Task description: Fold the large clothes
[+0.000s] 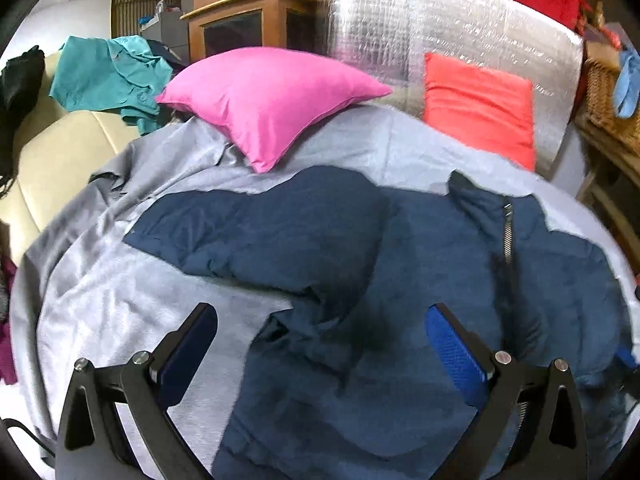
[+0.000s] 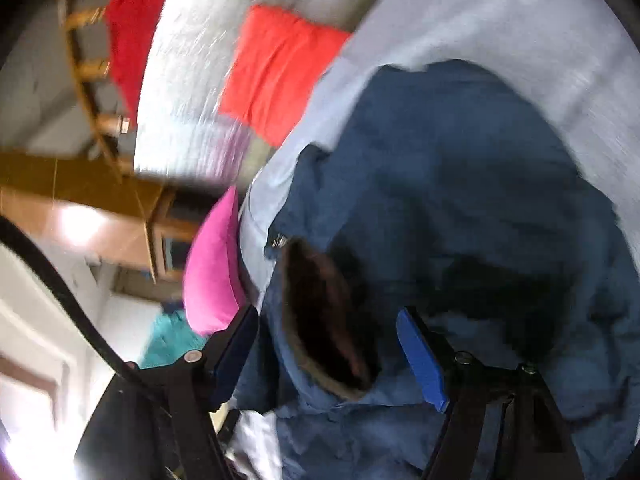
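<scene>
Here the navy padded jacket (image 1: 400,264) lies spread on a grey sheet (image 1: 120,280) over the bed, its zipper (image 1: 508,236) running toward 12 o'clock, with a pink pillow (image 1: 264,100) at 11 o'clock and an orange-red cushion (image 1: 480,108) at 1 o'clock behind it. The left claw (image 1: 320,340) hangs open above the jacket and grips nothing. The right claw (image 2: 328,348) also stands open, and the jacket's dark-lined collar (image 2: 324,320) lies between its fingers without being pressed.

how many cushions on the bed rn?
2. Pink cushion lies at the far left of the grey sheet; orange-red cushion leans on the silver foil panel at far right. More may be hidden outside both views.
</scene>
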Motion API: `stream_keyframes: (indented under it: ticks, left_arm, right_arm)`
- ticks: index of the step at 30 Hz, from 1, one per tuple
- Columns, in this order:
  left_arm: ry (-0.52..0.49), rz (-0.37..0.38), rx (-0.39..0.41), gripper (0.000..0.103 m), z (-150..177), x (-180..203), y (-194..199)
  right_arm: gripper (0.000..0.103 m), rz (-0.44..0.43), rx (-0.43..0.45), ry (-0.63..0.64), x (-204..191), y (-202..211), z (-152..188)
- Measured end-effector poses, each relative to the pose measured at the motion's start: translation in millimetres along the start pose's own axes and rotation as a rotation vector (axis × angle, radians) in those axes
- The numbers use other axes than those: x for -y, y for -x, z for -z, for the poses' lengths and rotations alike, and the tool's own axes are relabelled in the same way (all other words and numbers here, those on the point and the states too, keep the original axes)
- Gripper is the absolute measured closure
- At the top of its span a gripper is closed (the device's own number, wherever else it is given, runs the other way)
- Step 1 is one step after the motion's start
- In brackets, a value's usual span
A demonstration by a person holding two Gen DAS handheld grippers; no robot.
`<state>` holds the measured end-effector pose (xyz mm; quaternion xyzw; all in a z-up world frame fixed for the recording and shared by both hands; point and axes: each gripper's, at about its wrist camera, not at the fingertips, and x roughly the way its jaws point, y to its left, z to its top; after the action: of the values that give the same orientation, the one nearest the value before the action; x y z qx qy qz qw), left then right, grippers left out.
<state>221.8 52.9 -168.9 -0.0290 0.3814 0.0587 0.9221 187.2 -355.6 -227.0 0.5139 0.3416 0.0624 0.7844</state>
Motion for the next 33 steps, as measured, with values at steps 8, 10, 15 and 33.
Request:
stream_keyframes:
  ticks: [8,10,15,33]
  left_arm:
    - [0.022,-0.115,-0.002,0.000,-1,-34,0]
    - [0.053,-0.123,0.006,0.000,-2,-44,3]
    - [0.107,-0.130,0.004,0.000,-4,-60,6]
    - [0.675,-0.083,-0.136,0.000,-2,-207,-55]
  right_arm:
    - [0.030,-0.174,-0.097,0.310,-79,-31,40]
    - [0.030,-0.306,-0.116,0.435,-111,-17,57]
    - [0.029,-0.251,-0.028,0.524,-116,9,63]
    - [0.055,0.286,-0.086,0.204,-13,-15,12]
